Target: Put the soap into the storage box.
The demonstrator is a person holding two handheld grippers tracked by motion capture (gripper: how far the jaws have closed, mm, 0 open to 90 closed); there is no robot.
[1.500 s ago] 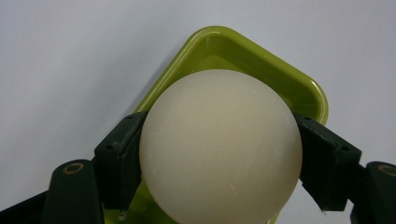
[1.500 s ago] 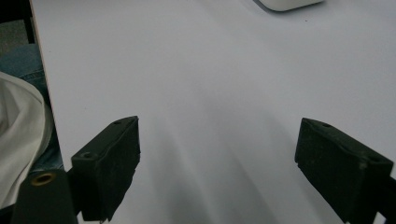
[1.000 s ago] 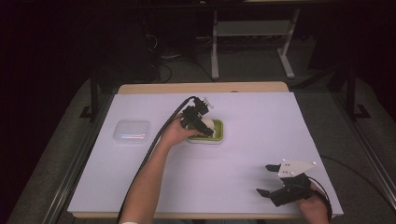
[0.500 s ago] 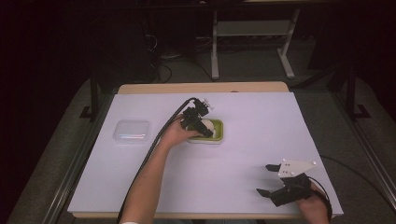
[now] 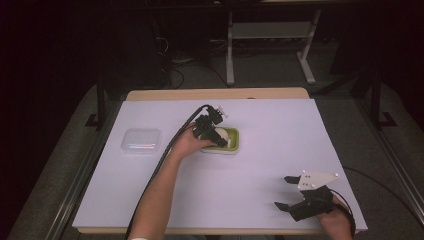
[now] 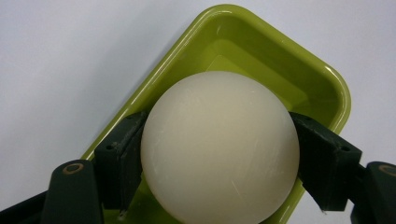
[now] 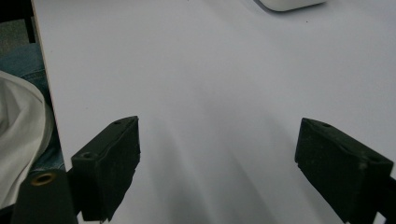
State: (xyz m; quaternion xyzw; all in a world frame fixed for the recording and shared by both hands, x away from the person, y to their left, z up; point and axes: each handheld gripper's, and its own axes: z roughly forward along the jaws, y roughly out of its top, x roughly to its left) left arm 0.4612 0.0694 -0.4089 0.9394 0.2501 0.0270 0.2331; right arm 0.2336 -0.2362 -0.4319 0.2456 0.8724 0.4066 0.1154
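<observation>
The worktop [image 5: 260, 165] is white and mostly bare: wide open room lies between my two grippers and along the right side out to the edge. My left gripper [image 5: 218, 138] sits near the middle, over a green tray [image 5: 235, 141], and a clear lidded box [image 5: 141, 140] lies well apart to its left, nearer the left edge. In the left gripper view my jaws are clamped on a cream ball [image 6: 219, 147], one pad pressed to each side of it, with the tray [image 6: 261, 56] directly beneath and its far rim and corner showing beyond the ball. My left forearm [image 5: 160, 192] reaches diagonally up from the near edge, the hand [image 5: 187, 144] wrapped around the gripper body and the cable trailing back along the arm. My right gripper [image 5: 287, 192] rests near the near right corner, close to the worktop's front edge, jaws spread wide with nothing between them; in the right gripper view I see bare white surface between the pads and the worktop's edge at the left. Against the frames from a second ago, both grippers and arms sit in the same places, and the ball stays over the tray.
</observation>
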